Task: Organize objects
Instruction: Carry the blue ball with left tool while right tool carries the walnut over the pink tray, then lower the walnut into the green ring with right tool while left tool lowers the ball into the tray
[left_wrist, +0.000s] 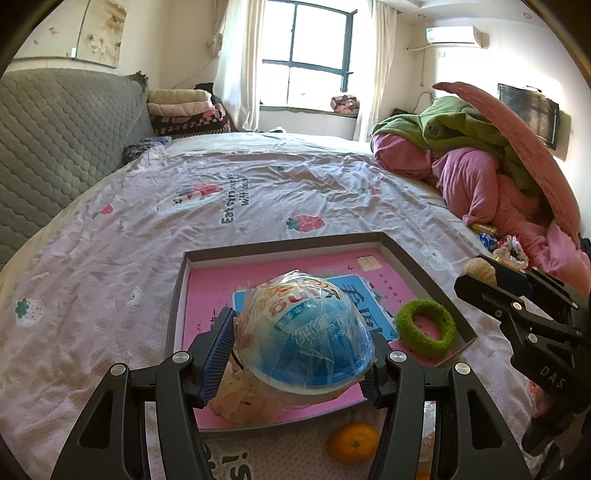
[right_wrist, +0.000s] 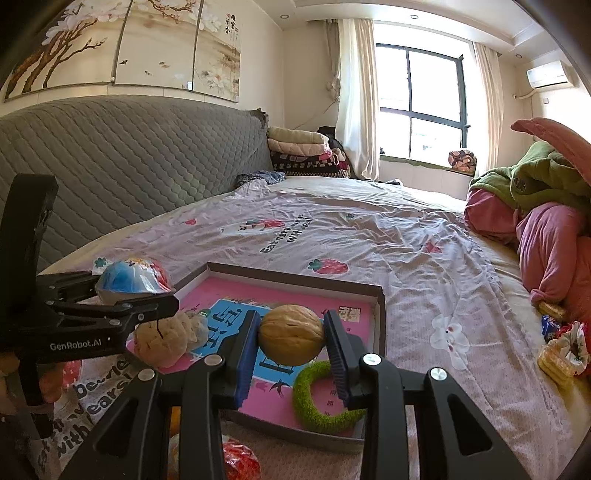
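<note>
Two things are held at once, each above the shallow box (left_wrist: 395, 245) on the bed (left_wrist: 147, 229). The left gripper (left_wrist: 301, 354) is clamped on a plastic-wrapped blue snack cup (left_wrist: 310, 332), gripped across its width, with the near half of the box's pink floor directly beneath. The right gripper (right_wrist: 291, 343) is clamped on a walnut (right_wrist: 291, 334), its long axis running pad to pad, the box floor just below and ahead. A green hair tie (right_wrist: 321, 397) lies beneath the right gripper's right finger, so the walnut is judged better released toward the free pink area further ahead.
</note>
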